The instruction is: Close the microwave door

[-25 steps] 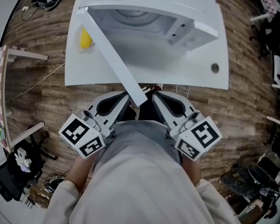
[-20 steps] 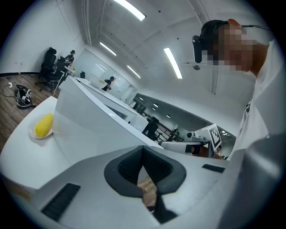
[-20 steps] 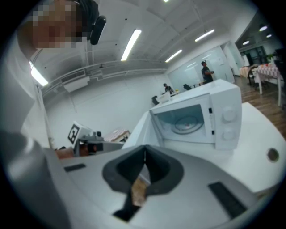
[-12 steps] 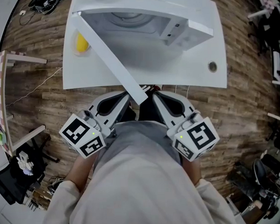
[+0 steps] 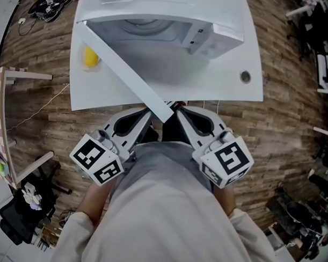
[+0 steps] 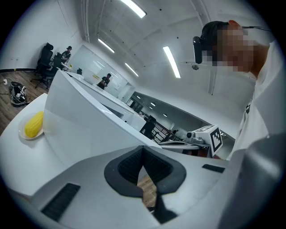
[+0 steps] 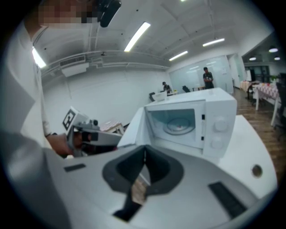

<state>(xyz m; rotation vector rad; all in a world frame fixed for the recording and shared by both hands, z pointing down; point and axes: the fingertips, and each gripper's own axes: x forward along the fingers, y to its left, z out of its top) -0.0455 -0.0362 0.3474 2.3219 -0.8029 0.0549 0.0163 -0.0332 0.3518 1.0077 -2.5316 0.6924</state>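
Since a second ago, the white table [image 5: 227, 82] and microwave [image 5: 203, 32] have slid slightly up and left in the head view, and the right gripper's marker cube has turned a little. At the table's far left, a yellow item [image 5: 90, 56] lies on a small plate. The microwave door [image 5: 124, 70] stands wide open, hinged on the left and swung toward the near edge. Its free end reaches past the edge, between the two grippers. The left gripper [image 6: 143, 151] sits near the person's body, jaws pressed together on nothing. The right gripper [image 7: 144, 151], just beside it, is likewise closed and empty.
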